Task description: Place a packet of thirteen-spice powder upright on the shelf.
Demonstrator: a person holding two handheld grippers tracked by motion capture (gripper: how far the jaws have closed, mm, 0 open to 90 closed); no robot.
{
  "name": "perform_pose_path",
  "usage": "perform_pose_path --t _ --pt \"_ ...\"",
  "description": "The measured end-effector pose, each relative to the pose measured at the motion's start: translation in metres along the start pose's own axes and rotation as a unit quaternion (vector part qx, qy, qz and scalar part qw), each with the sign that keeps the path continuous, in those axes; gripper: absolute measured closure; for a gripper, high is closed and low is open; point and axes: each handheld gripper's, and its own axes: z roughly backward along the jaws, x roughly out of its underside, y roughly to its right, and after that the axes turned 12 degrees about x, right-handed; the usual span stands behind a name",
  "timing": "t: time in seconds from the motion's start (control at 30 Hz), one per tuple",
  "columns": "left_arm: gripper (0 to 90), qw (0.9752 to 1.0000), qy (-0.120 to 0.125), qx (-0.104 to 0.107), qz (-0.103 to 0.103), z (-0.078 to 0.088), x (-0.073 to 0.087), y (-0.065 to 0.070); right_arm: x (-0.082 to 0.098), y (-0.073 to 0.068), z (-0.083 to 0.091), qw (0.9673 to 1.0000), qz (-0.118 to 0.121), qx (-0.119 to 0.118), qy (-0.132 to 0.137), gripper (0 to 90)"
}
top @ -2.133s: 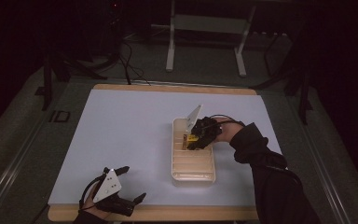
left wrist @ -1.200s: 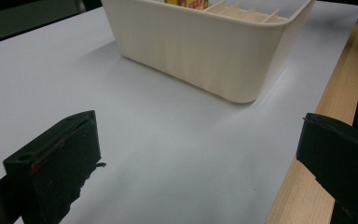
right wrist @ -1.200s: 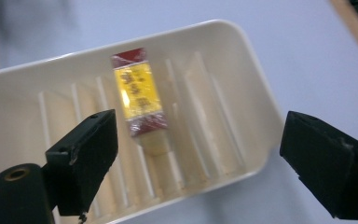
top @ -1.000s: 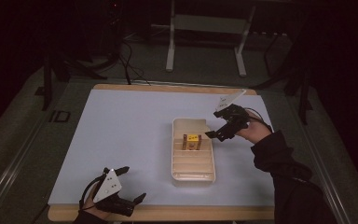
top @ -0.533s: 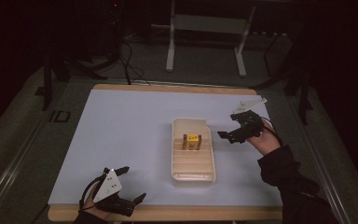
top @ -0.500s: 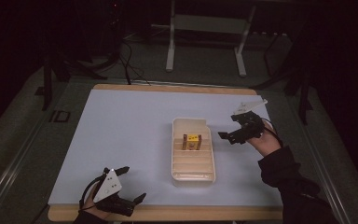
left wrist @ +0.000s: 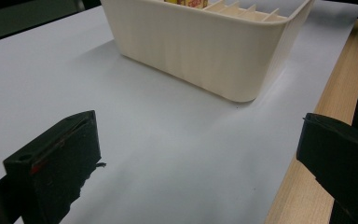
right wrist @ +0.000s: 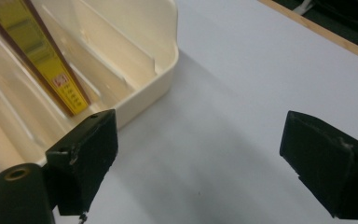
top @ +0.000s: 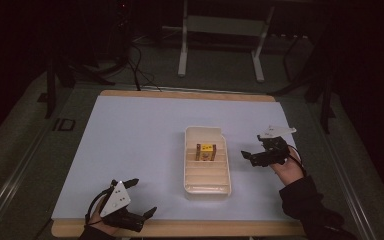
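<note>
We judge the step in hand to be drawing clear of the cream slotted tray (top: pixel 207 184) now that the yellow packet (top: pixel 206 152) stands upright in one of its far slots; the tray sits on the pale mat (top: pixel 130 145) near the middle of the table, and the packet leans between thin dividers, its brown edge showing in the right gripper view (right wrist: pixel 42 60); our right gripper (top: pixel 256 156) hovers just beside the tray's right wall with its jaws spread wide and nothing between them; to do this well we would keep that hand level and move it outward, away from the rim, so no jaw clips the wall and tips the packet; our left gripper (top: pixel 139 199) rests low at the near edge of the mat, jaws likewise spread and empty, well apart from the tray (left wrist: pixel 205 51); counting, we have one tray, one packet in it, the other slots bare, and two grippers.
</note>
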Motion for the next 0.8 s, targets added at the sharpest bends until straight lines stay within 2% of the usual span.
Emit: perform_pose_path --t 0.13,0.3,0.4,0.63,0.8 --pt "0.0 1.0 -0.001 0.001 0.0 0.0 0.0 0.0 0.009 0.0 0.005 0.9998 0.0 0.013 0.014 11.4" --pt "0.0 1.0 0.0 0.002 0.0 0.0 0.0 0.001 0.021 0.001 0.014 0.999 -0.025 0.03 0.023 11.4" --pt "0.0 1.0 0.0 0.002 0.0 0.0 0.0 0.0 0.028 0.003 0.019 0.9978 -0.025 0.05 0.034 11.4" --pt "0.0 1.0 0.0 0.002 -0.001 0.0 0.0 0.0 0.045 0.012 0.025 0.9963 -0.043 0.062 0.041 11.4" --pt "0.0 1.0 0.0 0.002 -0.001 0.0 0.0 0.0 0.051 0.016 0.026 0.9958 -0.051 0.064 0.042 11.8"
